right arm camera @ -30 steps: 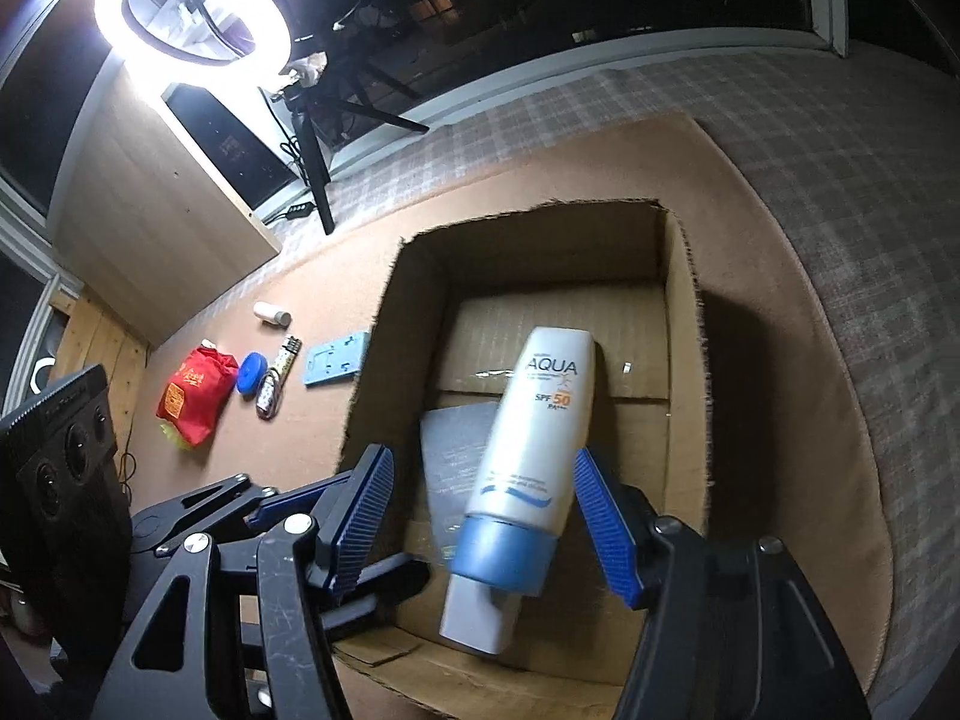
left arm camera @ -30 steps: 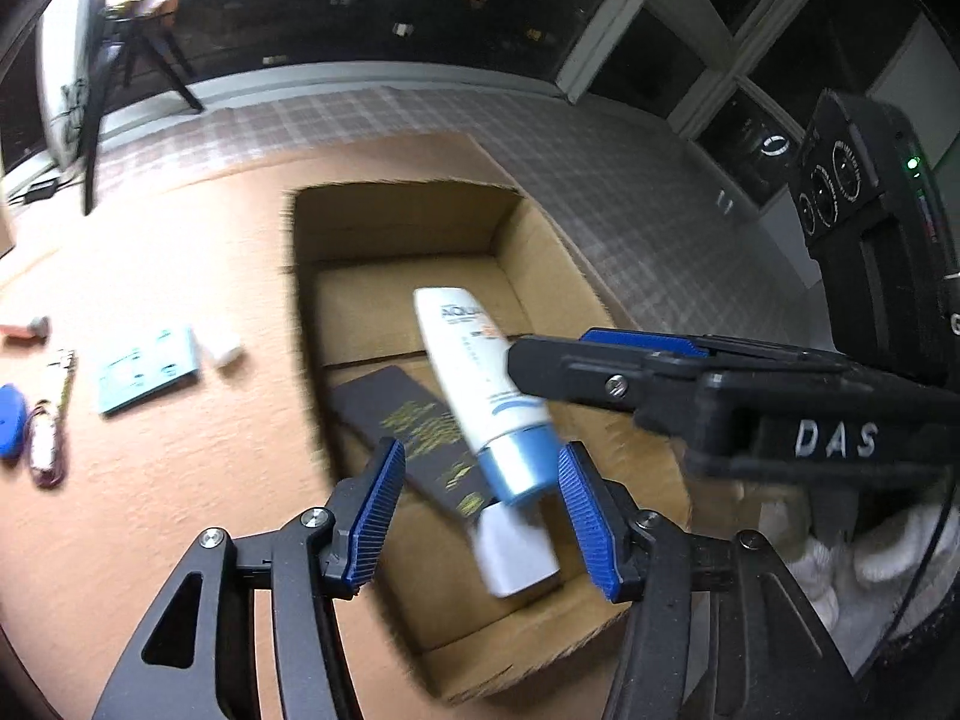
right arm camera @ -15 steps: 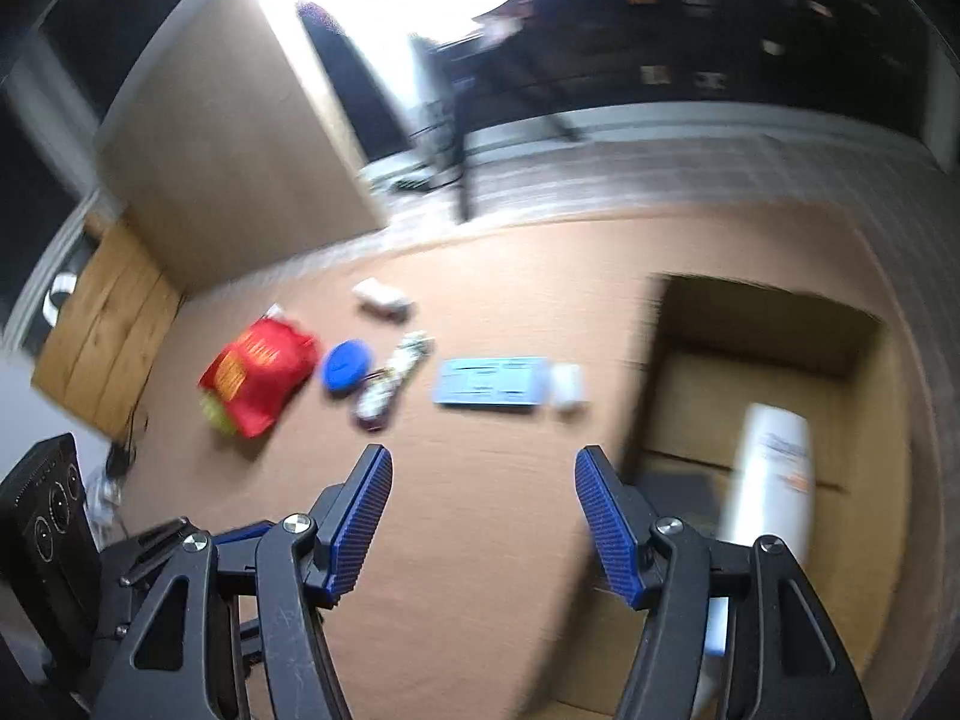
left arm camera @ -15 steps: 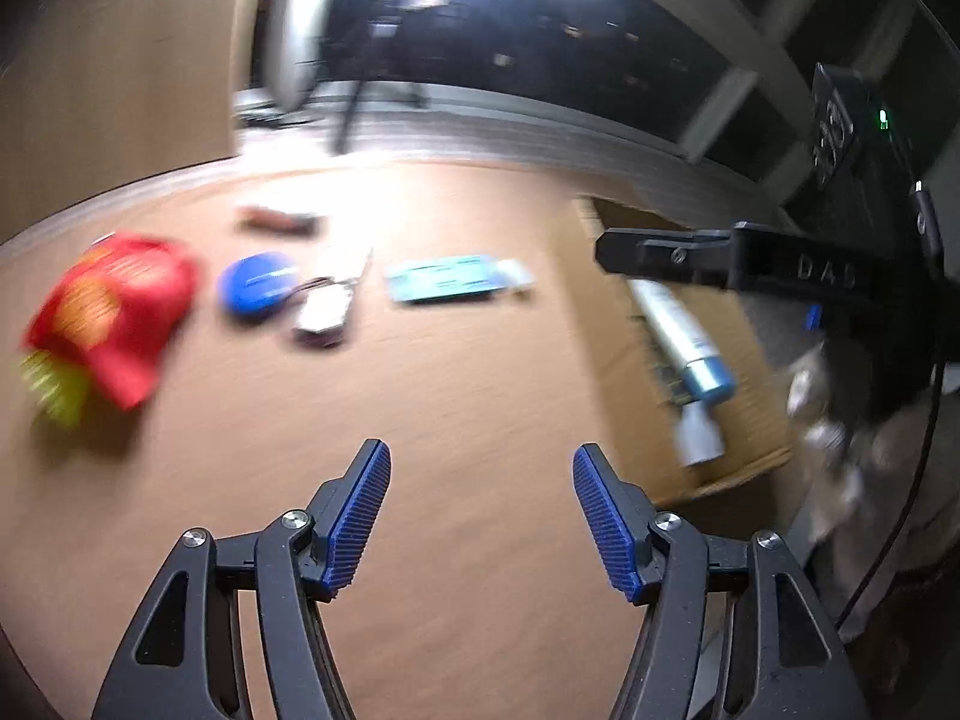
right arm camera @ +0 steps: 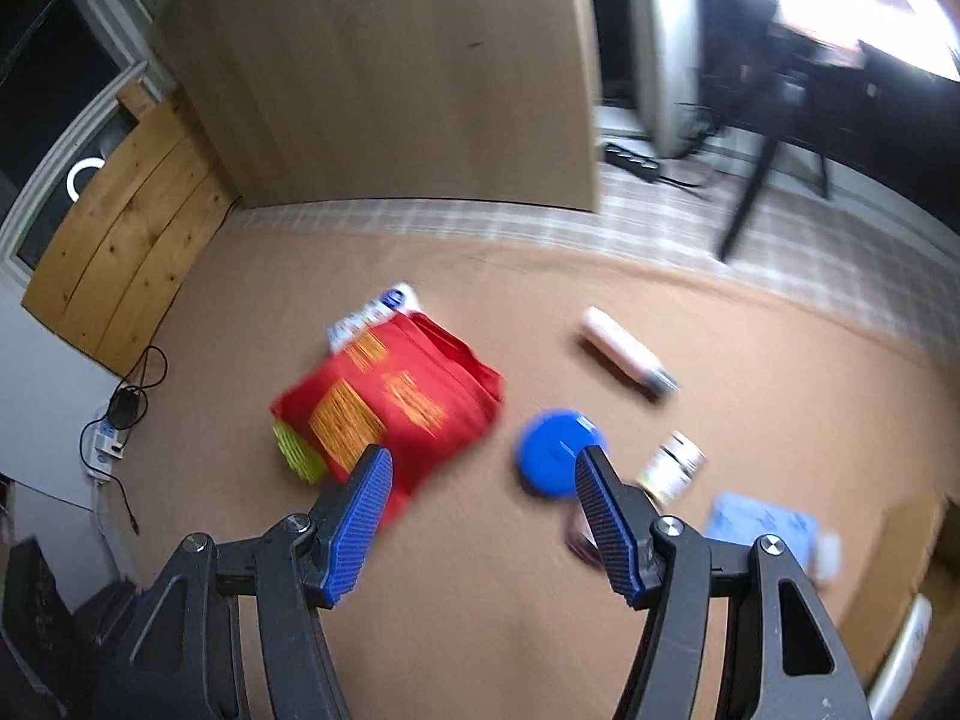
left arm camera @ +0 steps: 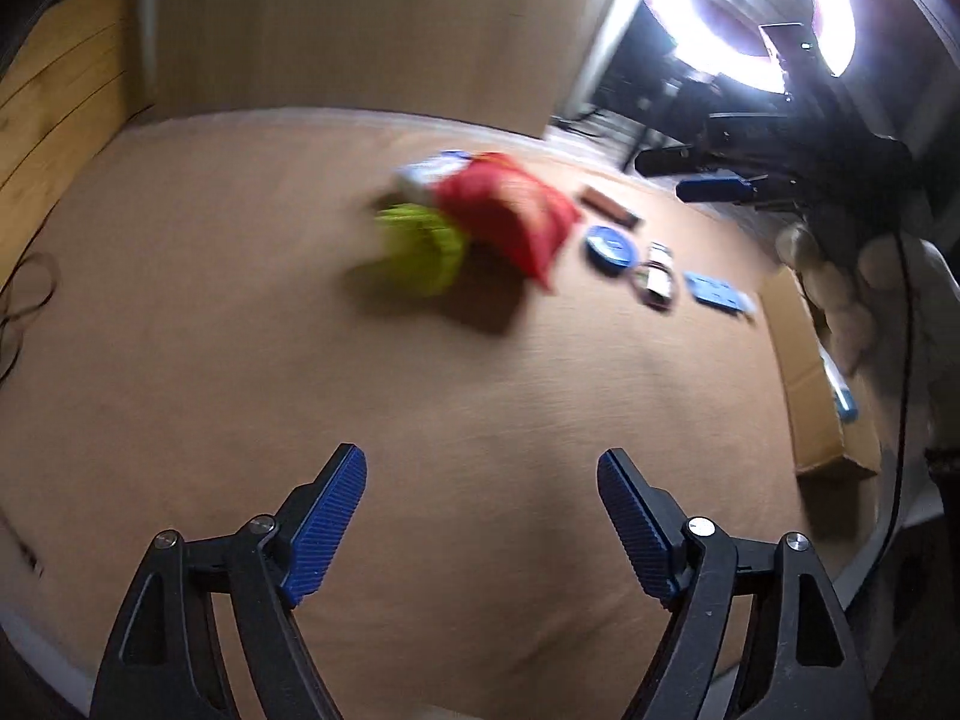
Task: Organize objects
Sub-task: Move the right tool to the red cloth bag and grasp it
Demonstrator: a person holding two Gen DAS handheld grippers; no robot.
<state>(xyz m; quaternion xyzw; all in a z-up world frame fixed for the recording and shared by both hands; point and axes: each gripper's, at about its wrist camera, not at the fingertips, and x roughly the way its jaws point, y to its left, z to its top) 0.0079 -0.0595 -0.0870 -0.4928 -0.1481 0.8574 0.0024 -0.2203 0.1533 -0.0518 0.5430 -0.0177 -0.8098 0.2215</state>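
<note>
Both tongs empty. Left gripper [left arm camera: 482,519] jaws opening over bare mat; right gripper [right arm camera: 483,519] jaws apart. Red bag [right arm camera: 390,405] lies just ahead of right's left pad (frames blurred). Judgement: settle first, then straddle the bag's edge.

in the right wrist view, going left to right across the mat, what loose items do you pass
red packet → blue round disc → pale pink tube → small jar → light blue card
</note>
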